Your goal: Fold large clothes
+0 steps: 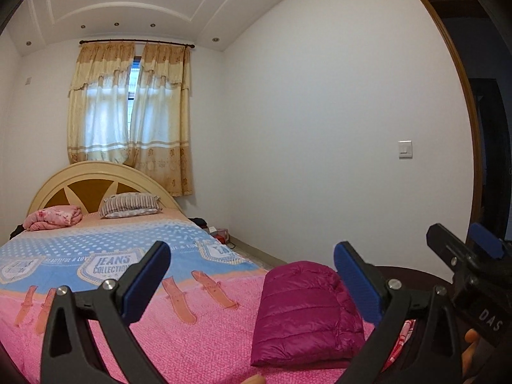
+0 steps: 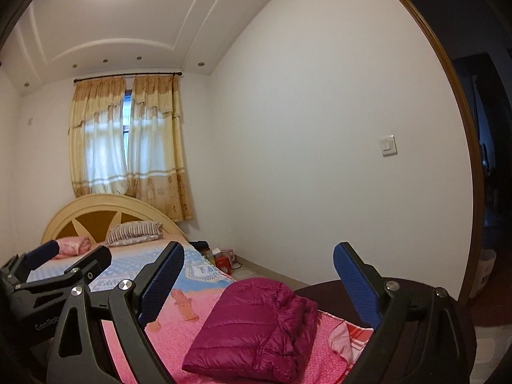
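Your left gripper (image 1: 252, 275) hangs released, jaws wide apart and holding nothing, above the pink-and-blue patterned bedspread (image 1: 96, 256). The folded magenta quilted puffer jacket (image 2: 256, 323) lies near the bed's foot corner. Your right gripper (image 2: 259, 275) is likewise spread and clear of the jacket.

1 jacket (image 2: 252, 326), 2 grippers (image 1: 252, 284), 1 pillow (image 1: 129, 205)

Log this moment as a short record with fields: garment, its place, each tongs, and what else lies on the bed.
garment: magenta puffer jacket, folded into a compact bundle
place: near corner of the bed, on the pink cover
left tongs: open, empty, above the bed
right tongs: open, empty, clear of the jacket
also on bed: striped pillow, pink blanket by the headboard
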